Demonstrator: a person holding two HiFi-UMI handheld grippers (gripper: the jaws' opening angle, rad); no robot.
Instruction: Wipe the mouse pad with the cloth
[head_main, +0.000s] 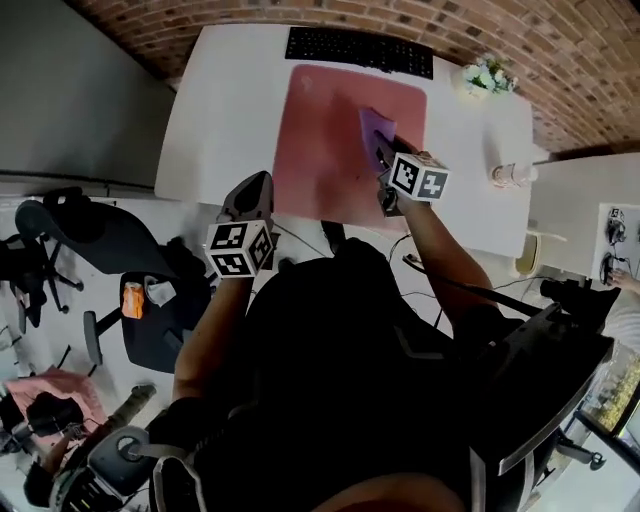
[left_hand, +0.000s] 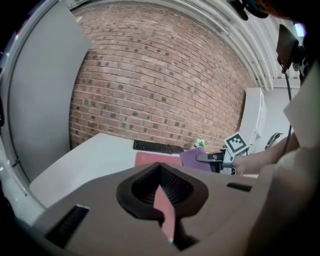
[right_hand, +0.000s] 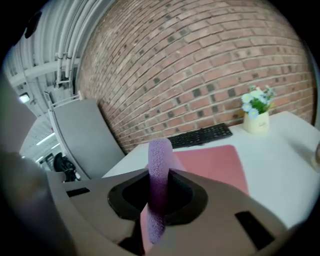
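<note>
Surface: white surface (head_main: 230, 110) set against a brick wall (head_main: 560, 50), with a black keyboard (head_main: 358, 49) at the far edge and a pot of flowers (head_main: 487, 76) at the far right.
Room: office chair (head_main: 90, 235) on the floor to the left.
Mouse pad: the pink mouse pad (head_main: 320, 150) lies flat, just near of the keyboard.
Right gripper: the right gripper (head_main: 392, 158) has its jaws clamped on a purple cloth (head_main: 375, 135) over the pad's right part.
Left gripper: the left gripper (head_main: 252, 195) has its 2 jaws closed together with nothing between them, by the surface's near edge.

Bright even light on the white desk (head_main: 215, 120), black vignetted corners, strong fisheye curvature.
</note>
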